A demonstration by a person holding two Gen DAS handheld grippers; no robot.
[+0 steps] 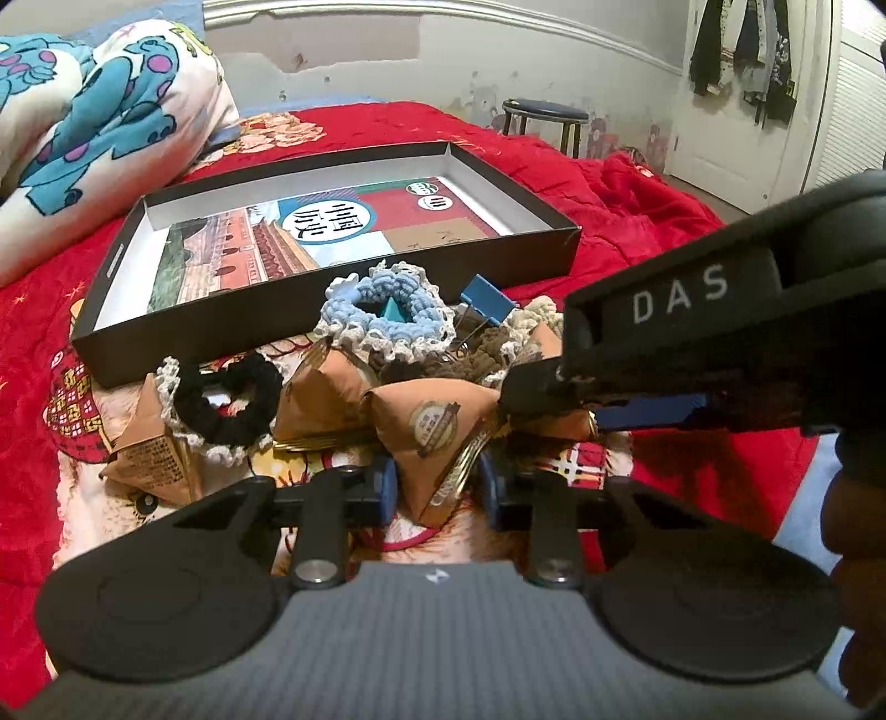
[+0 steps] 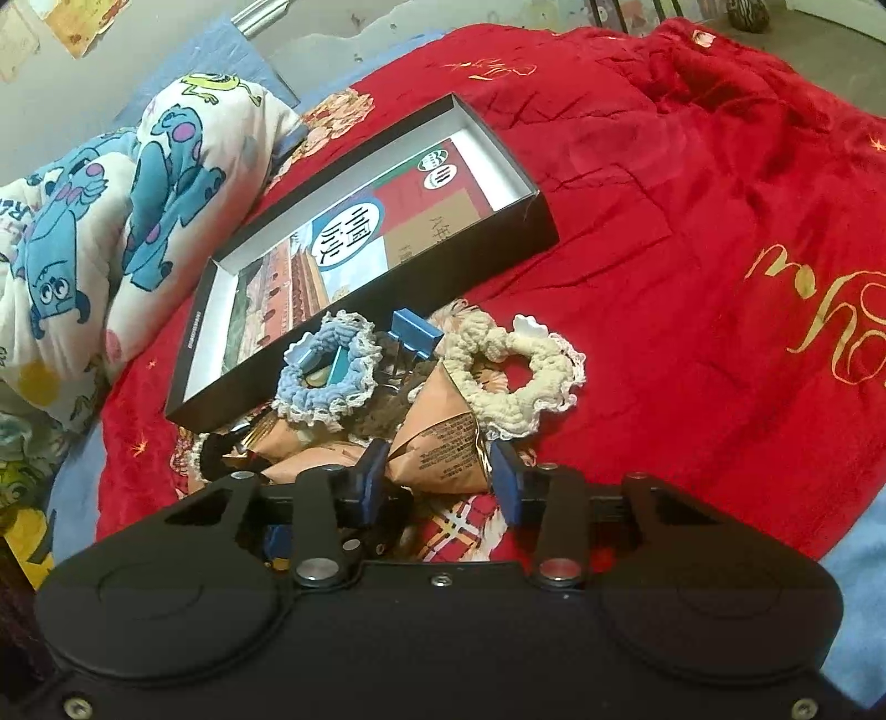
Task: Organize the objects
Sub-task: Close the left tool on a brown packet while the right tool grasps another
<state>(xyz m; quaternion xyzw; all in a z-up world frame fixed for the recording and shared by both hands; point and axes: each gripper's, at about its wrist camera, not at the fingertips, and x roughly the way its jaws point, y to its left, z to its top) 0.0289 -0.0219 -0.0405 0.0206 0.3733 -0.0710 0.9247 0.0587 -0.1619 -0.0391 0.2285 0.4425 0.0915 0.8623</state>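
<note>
A pile lies on the red blanket before a shallow black box (image 1: 343,310) (image 2: 545,219) with a printed book inside. It holds a blue scrunchie (image 1: 387,310) (image 2: 326,371), a black scrunchie (image 1: 221,404), a cream scrunchie (image 2: 515,376), a blue binder clip (image 1: 487,302) (image 2: 415,332) and several tan triangular packets (image 1: 432,437) (image 2: 443,459). My left gripper (image 1: 437,490) is open with a tan packet between its fingers. My right gripper (image 2: 437,482) is open around another tan packet; in the left wrist view it (image 1: 559,396) reaches in from the right.
A folded cartoon-print quilt (image 1: 94,127) (image 2: 111,221) lies left of the box. A round stool (image 1: 545,113) stands beyond the bed by the wall. Clothes hang on a door (image 1: 742,50) at the far right. Red blanket (image 2: 720,221) spreads to the right.
</note>
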